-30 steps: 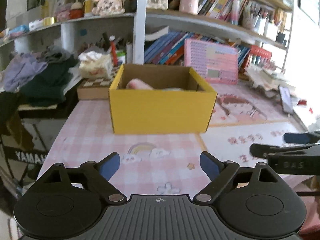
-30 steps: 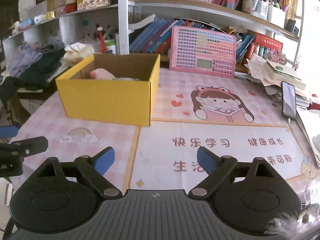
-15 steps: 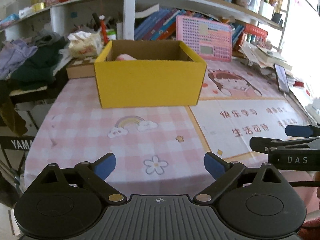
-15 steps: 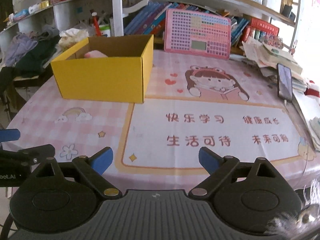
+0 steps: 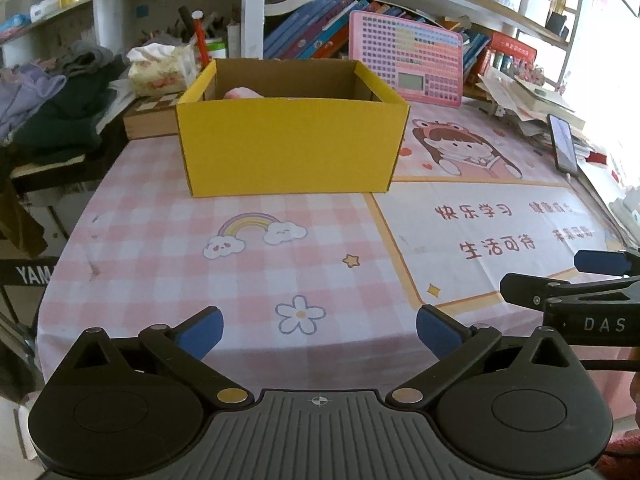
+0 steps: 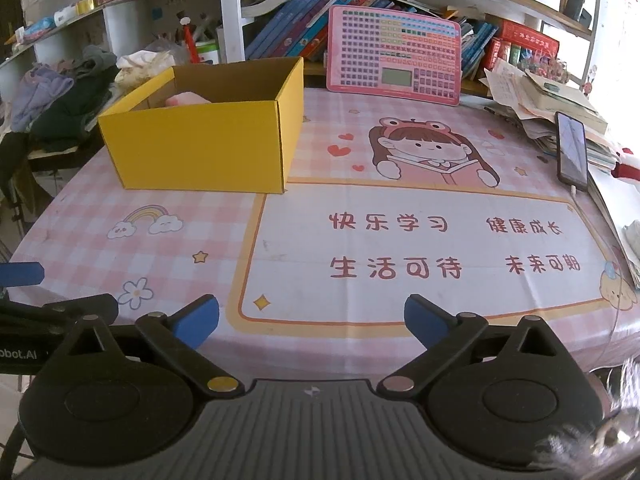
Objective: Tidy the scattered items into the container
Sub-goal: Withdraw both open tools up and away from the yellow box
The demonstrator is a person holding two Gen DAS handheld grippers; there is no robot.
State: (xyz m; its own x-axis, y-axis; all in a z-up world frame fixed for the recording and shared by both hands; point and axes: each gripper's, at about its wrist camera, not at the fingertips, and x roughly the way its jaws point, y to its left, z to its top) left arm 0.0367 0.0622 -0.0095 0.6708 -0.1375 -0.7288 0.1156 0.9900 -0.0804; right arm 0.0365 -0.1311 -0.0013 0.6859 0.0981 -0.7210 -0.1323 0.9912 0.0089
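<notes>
Both of your grippers hang spread wide and carry nothing: left gripper, right gripper. Your yellow box sits ahead on the pink mat, straight before the left one, so that arm is nearer. Something pink already lies inside it.
</notes>
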